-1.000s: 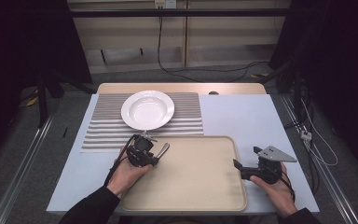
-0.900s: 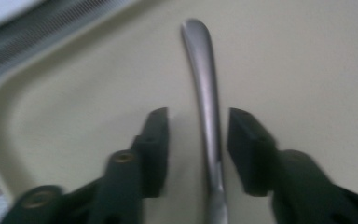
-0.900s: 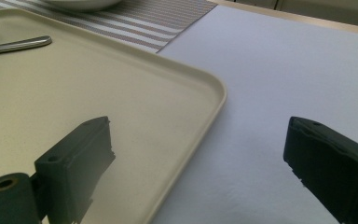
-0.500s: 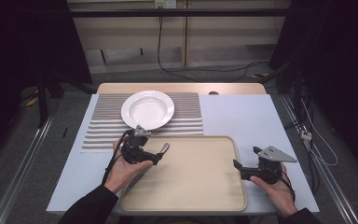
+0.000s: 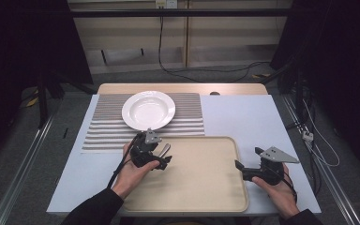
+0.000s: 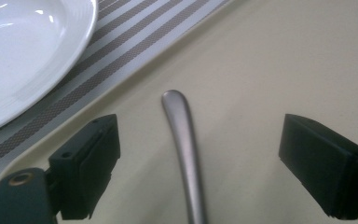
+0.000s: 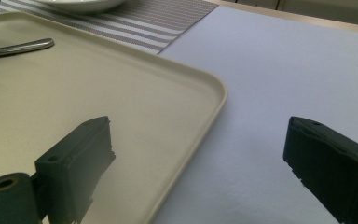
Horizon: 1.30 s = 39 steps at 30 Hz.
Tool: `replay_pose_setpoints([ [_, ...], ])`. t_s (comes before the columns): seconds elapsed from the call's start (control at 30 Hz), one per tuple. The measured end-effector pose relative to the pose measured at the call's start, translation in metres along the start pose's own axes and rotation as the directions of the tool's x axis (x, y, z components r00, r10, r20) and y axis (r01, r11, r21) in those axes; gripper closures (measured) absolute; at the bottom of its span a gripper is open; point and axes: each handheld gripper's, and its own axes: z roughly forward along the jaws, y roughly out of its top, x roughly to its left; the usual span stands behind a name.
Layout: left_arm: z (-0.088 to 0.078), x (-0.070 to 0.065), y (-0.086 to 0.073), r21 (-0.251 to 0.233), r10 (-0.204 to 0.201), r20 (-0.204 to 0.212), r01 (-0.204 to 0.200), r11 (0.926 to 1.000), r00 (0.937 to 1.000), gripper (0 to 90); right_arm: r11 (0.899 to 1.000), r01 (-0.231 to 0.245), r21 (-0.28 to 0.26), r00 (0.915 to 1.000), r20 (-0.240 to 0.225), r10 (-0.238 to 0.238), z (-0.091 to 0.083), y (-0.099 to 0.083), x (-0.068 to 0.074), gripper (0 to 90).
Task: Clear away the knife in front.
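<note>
Since the left gripper (image 6: 198, 172) has just spread its jaws, the utensil handle (image 6: 184, 154) between them, probably stiff, slick metal, would want a mid-shaft pinch.

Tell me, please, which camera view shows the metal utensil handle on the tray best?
The left gripper view: the metal handle lies large and sharp on the tray, between the open jaws, untouched. The right gripper view catches only its tip at the left edge; the high view shows it small beside the left gripper.
</note>
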Motion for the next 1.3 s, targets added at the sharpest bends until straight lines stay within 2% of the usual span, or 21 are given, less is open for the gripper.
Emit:
replay_pose_setpoints([
  [0.03, 0.000, -0.001, 0.000, 0.003, 0.003, 0.012, -0.003, 1.0000, 0.9999, 14.3, 1.000, 0.000, 0.001, 1.0000, 0.000, 0.000, 0.000, 0.000, 0.000, 8.1],
  [0.13, 0.000, -0.002, -0.001, 0.012, -0.029, 0.027, 0.029, 0.9995, 0.9992, 22.2, 1.000, 0.000, 0.002, 1.0000, -0.002, 0.000, 0.001, 0.000, 0.000, 8.2],
  [0.2, 0.001, -0.003, -0.002, 0.016, -0.025, 0.026, 0.025, 0.9996, 0.9993, 27.1, 1.000, 0.003, 0.003, 1.0000, -0.004, -0.003, 0.001, 0.000, 0.000, 8.2],
  [0.3, 0.001, -0.003, -0.003, 0.018, -0.030, 0.051, 0.029, 0.9994, 0.9982, 40.6, 1.000, 0.004, 0.001, 1.0000, 0.000, -0.004, 0.000, 0.001, 0.001, 8.2],
  [0.37, 0.002, -0.002, -0.004, 0.022, -0.021, 0.057, 0.020, 0.9996, 0.9981, 54.7, 1.000, 0.004, 0.001, 1.0000, 0.002, -0.004, 0.000, 0.001, 0.001, 8.2],
  [0.4, 0.004, -0.004, -0.004, 0.037, 0.000, 0.051, -0.002, 0.9993, 0.9987, 60.3, 1.000, 0.007, 0.000, 1.0000, 0.004, -0.007, 0.000, 0.001, 0.001, 8.3],
  [0.43, 0.006, -0.005, -0.005, 0.044, 0.006, 0.030, -0.007, 0.9990, 0.9995, 66.5, 1.000, 0.009, 0.003, 0.9999, 0.005, -0.009, 0.001, 0.001, 0.001, 8.3],
  [0.5, 0.009, -0.005, -0.005, 0.065, 0.011, 0.059, -0.015, 0.9978, 0.9982, 75.0, 1.000, 0.009, 0.004, 0.9999, 0.007, -0.009, 0.000, 0.001, 0.001, 8.3],
  [0.57, 0.013, -0.007, -0.006, 0.111, 0.020, 0.057, -0.026, 0.9935, 0.9982, 84.4, 1.000, 0.010, 0.004, 0.9999, 0.010, -0.010, 0.000, 0.001, 0.002, 8.3],
  [0.6, 0.014, -0.007, -0.007, 0.107, 0.022, 0.071, -0.030, 0.9938, 0.9972, 88.3, 1.000, 0.009, 0.003, 0.9999, 0.010, -0.009, 0.000, 0.001, 0.002, 8.2],
  [0.8, 0.014, -0.003, -0.008, 0.109, 0.010, 0.072, -0.018, 0.9939, 0.9973, 90.0, 1.000, 0.008, 0.004, 0.9999, 0.008, -0.008, 0.000, 0.000, 0.001, 8.2],
  [0.87, 0.013, -0.004, -0.008, 0.111, 0.023, 0.067, -0.031, 0.9934, 0.9975, 90.0, 1.000, 0.010, 0.003, 0.9999, 0.009, -0.010, 0.000, 0.000, 0.001, 8.3],
  [1.03, 0.011, 0.000, -0.010, 0.115, 0.010, 0.065, -0.018, 0.9932, 0.9978, 90.0, 1.000, 0.012, 0.001, 0.9999, 0.010, -0.012, -0.001, 0.000, 0.002, 8.3],
  [1.3, 0.009, 0.002, -0.011, 0.133, 0.057, 0.042, -0.062, 0.9891, 0.9975, 90.0, 1.000, 0.016, 0.003, 0.9999, 0.006, -0.016, 0.000, 0.001, 0.002, 8.3],
])
